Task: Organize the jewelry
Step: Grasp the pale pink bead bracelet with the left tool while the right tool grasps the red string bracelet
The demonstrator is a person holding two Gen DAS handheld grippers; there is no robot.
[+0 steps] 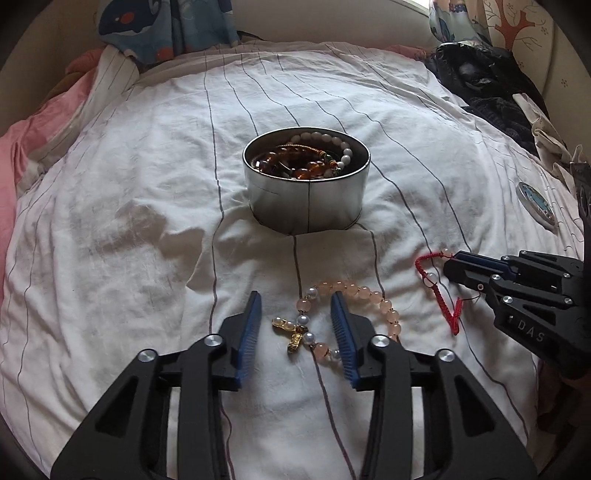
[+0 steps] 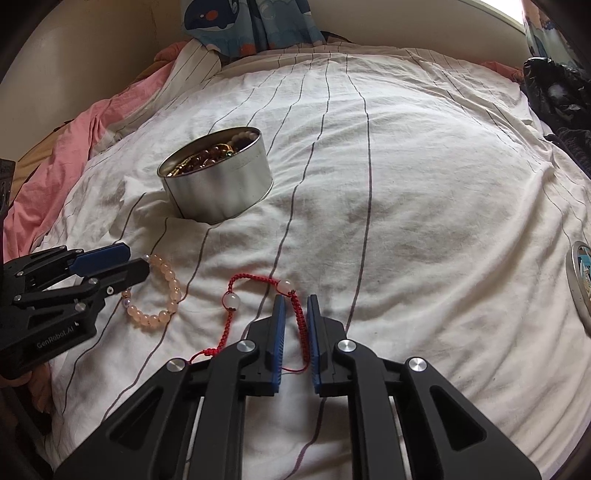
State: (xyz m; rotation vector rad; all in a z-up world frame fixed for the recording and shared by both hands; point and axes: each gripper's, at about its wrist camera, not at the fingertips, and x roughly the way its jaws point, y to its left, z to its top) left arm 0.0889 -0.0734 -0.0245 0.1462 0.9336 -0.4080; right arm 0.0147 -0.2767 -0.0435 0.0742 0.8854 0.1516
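My left hand-held gripper [image 1: 295, 306] is released, jaws straddling the pink bead bracelet [image 1: 354, 295] on the bed sheet [image 1: 129, 221]. Tin [image 1: 306, 184] sits beyond. My right hand-held gripper [image 2: 295, 306] is clenched on the red cord bracelet [image 2: 301, 317].

Soft daylight, heavy fisheye bend

Daylight spills from a blown-out window [image 2: 506, 9] at the far right corner, leaving the white striped bedsheet [image 1: 147, 184] evenly lit with gentle grey shadows in its creases. The silver tin [image 1: 306, 206] carries a dull sheen on its wall and throws a faint shadow toward the near side. Both views stay sharp in the middle, with no motion blur; toward the rims the stripes bow outward, detail smears, and black vignette closes each corner.
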